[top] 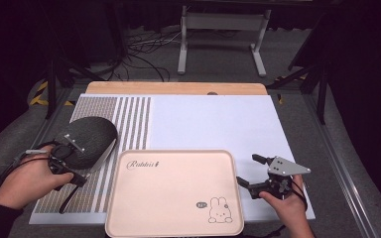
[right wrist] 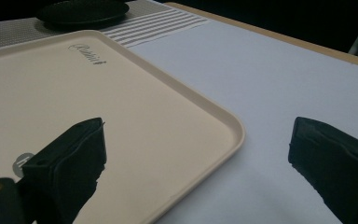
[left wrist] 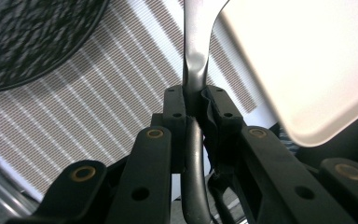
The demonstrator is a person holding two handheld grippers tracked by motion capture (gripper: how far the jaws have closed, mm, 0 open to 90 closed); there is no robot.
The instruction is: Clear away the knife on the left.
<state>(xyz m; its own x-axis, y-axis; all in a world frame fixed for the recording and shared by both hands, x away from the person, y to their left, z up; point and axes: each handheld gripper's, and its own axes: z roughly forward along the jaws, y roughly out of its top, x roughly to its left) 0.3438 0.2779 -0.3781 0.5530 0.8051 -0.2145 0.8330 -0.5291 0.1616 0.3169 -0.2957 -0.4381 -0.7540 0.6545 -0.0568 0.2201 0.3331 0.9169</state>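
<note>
Spoon handle (left wrist: 196,51), silvery, sits clamped between the left gripper's (left wrist: 196,100) closed jaws at the high view's lower left, beside a dark speckled plate (top: 92,139). Lower right, the right gripper (top: 250,171) holds its jaws wide apart, straddling the pink tray's (top: 173,191) edge on the worktop (top: 218,119).

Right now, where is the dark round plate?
In the high view the dark round plate lies at the table's left on the striped mat, just left of the beige tray.

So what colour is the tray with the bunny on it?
The tray is pale pinkish beige; the high view shows it best.
</note>
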